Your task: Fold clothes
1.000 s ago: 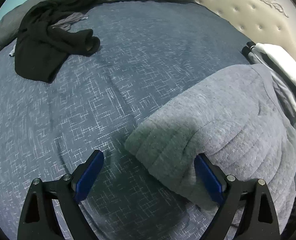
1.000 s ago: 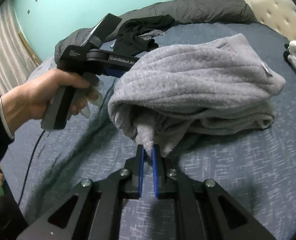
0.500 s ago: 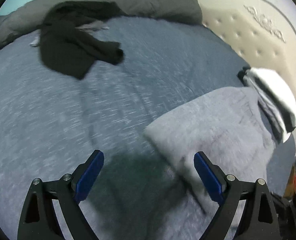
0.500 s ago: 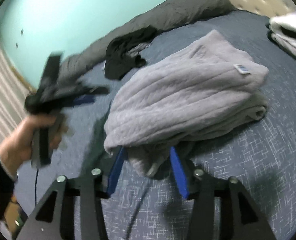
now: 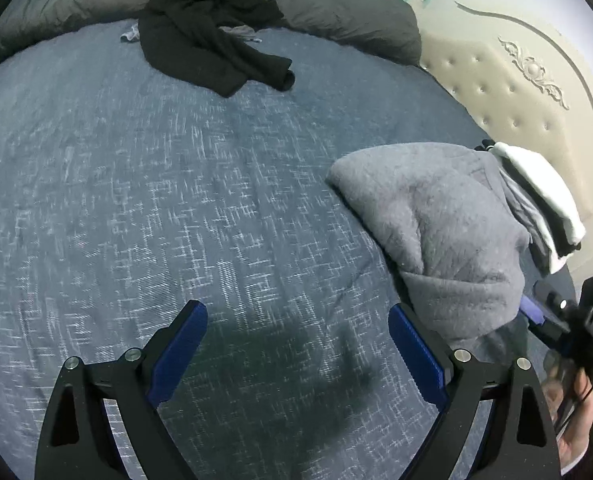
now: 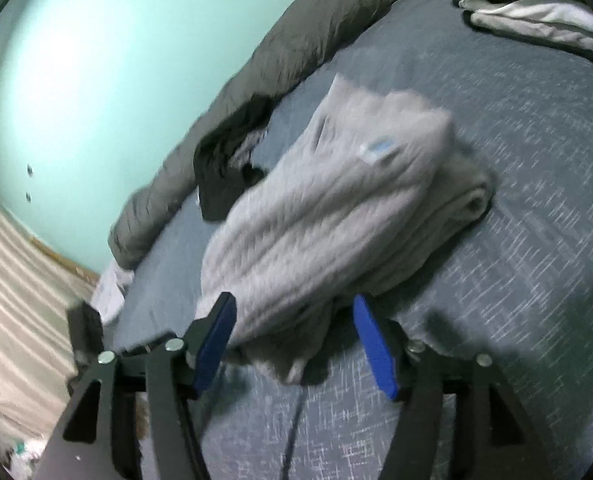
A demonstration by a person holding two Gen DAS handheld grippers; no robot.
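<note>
Grey sweater (image 6: 336,208) folded on bed, just ahead of gaping right tool (image 6: 296,340); left tool (image 5: 296,344) gaping.

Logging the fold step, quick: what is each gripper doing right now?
Left gripper: open, holding nothing.
Right gripper: open, astride the folded grey fleece garment's edge, not gripping.

bedspread (image 5: 144,184): dark blue, white crosshatch weave, covers the whole bed
duvet (image 5: 336,12): dark grey, bunched in a long roll along the bed's far edge
headboard (image 5: 512,92): cream, button-tufted, carved scroll trim, at the bed's right end
wall (image 6: 96,80): mint green, behind the duvet
curtain (image 6: 12,272): beige, striped, off the bed's left side
</note>
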